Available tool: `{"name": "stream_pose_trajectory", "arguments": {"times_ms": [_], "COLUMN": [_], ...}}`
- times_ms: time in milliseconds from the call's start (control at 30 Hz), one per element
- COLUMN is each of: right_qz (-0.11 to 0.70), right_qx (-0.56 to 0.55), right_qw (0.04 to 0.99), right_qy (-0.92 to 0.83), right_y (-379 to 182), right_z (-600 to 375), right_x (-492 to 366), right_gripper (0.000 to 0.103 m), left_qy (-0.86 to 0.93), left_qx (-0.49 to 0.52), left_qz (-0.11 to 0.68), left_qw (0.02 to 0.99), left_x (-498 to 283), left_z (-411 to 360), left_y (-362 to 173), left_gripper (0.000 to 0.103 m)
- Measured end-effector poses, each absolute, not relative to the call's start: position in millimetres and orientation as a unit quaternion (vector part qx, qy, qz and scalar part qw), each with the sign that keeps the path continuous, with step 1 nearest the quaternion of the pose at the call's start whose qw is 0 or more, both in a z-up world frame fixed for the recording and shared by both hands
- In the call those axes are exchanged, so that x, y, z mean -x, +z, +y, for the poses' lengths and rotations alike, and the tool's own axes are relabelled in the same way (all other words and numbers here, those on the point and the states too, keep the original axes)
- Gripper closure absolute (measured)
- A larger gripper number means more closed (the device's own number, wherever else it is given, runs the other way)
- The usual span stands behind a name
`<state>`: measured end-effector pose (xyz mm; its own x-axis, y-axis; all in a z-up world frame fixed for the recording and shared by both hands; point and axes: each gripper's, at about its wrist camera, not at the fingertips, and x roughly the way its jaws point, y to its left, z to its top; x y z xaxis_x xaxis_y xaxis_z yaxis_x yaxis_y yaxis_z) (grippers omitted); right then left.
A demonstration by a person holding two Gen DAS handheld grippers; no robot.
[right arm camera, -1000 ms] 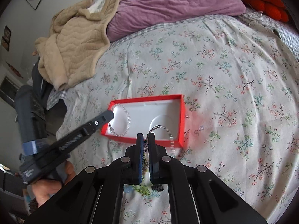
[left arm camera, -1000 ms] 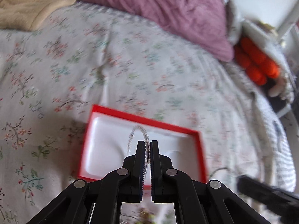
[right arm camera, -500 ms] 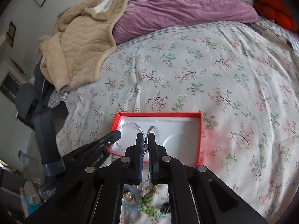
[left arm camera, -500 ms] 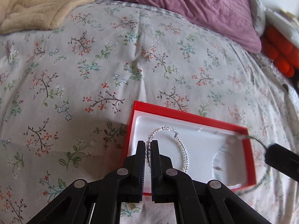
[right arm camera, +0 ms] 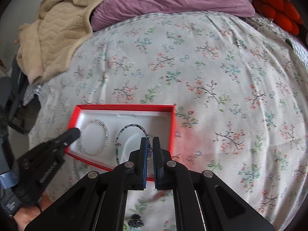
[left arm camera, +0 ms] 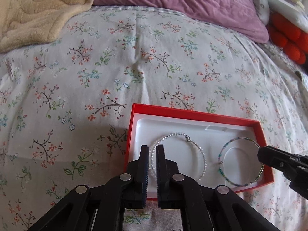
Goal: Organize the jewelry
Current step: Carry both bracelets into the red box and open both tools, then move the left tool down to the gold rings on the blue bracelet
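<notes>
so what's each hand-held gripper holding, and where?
Right hand-held gripper: multicolour bead bracelet, pinched at its rim. Left hand-held gripper: jaws opening around the clear bead bracelet rim.

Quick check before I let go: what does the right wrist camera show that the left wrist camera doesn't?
Only the right wrist view shows the hand behind the left gripper and small dark jewelry on the bed below its fingers.

Only the left wrist view shows the left gripper's jaws opening around the clear bracelet.

Both show the red box, the multicolored bracelet pinched by the right gripper, the floral bedspread and the purple pillow.
</notes>
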<state>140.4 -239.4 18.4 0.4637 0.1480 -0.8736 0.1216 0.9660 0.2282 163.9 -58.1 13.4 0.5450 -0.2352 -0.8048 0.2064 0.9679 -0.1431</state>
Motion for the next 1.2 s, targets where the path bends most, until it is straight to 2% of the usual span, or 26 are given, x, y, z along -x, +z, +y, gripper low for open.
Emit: {"name": "stream_pose_trajectory", "arguments": {"times_ms": [33,100,200,267,333,367,500,767,933,1200], "right_qz": [0.518,0.516,0.519,0.52,0.516,0.514,0.51,0.526,0.54,0.568], "right_qx": [-0.128,-0.126,-0.127,-0.13,-0.131,-0.132,-0.123,-0.1,-0.102,-0.109], "right_qw": [0.846,0.847,0.845,0.844,0.846,0.848,0.851,0.845,0.835,0.815], "right_qy": [0.007,0.007,0.011,0.012,0.011,0.011,0.009,-0.004,-0.013,-0.022], "right_y": [19,20,23,25,30,32,42,47,43,27], "right_z": [-241,-243,-246,-249,-252,-252,-252,-250,-252,-256], "right_x": [-140,-139,-138,-134,-129,-127,-115,-87,-70,-45], "right_gripper": [0.097,0.097,0.095,0.085,0.064,0.062,0.057,0.041,0.036,0.034], "left_qy": [-0.126,-0.126,-0.128,-0.134,-0.14,-0.139,-0.142,-0.134,-0.121,-0.134], "left_qx": [0.011,0.006,-0.001,0.0,0.003,0.0,-0.017,-0.019,-0.024,-0.005], "left_qz": [0.459,0.456,0.454,0.457,0.457,0.456,0.449,0.479,0.506,0.546], "left_qw": [0.88,0.881,0.881,0.879,0.878,0.879,0.882,0.867,0.853,0.827], "left_x": [-163,-161,-157,-153,-148,-145,-132,-112,-100,-80], "left_z": [-59,-60,-61,-60,-60,-60,-61,-49,-36,-14], "left_y": [15,16,20,23,27,29,38,36,26,12], "left_gripper": [0.092,0.075,0.067,0.061,0.052,0.045,0.031,0.015,0.014,0.013]}}
